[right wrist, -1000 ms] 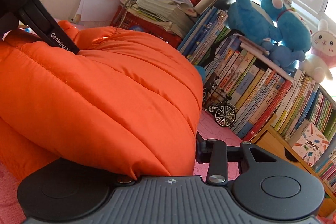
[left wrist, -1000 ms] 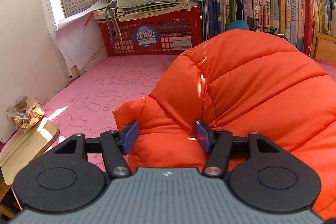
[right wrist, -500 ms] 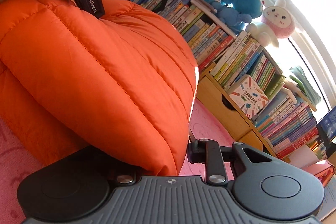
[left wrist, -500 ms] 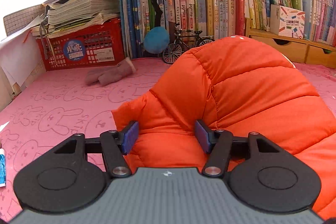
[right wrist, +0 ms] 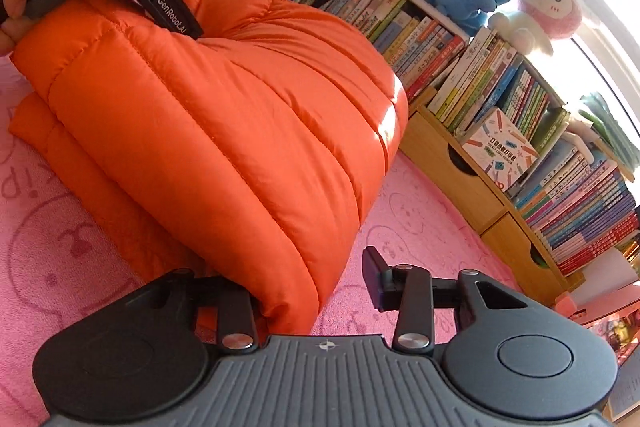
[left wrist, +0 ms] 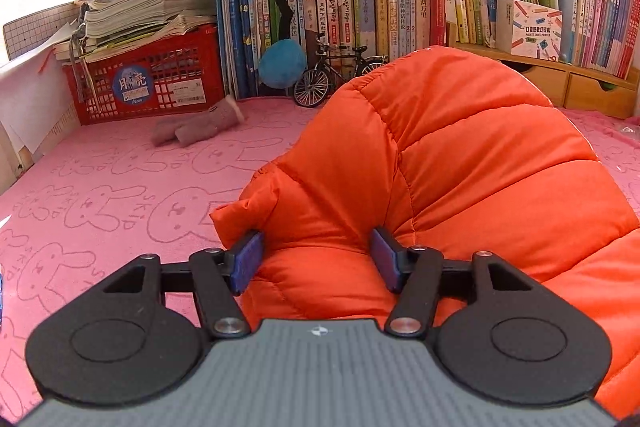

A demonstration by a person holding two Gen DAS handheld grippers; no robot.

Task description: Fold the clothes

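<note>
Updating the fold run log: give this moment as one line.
left gripper: shut on orange puffer jacket | right gripper: opening, jacket edge between jaws | surface: pink blanket

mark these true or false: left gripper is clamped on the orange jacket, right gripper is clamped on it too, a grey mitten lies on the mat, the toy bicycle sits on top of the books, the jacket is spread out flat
1. The left gripper is clamped on the orange jacket: true.
2. The right gripper clamps it too: false; its jaws are opening, the right pad clear of the fabric.
3. A grey mitten lies on the pink mat: true.
4. The toy bicycle sits atop the books: false; it stands on the mat before them.
5. The jacket lies flat: false; it is doubled over into a puffy hump.
</note>
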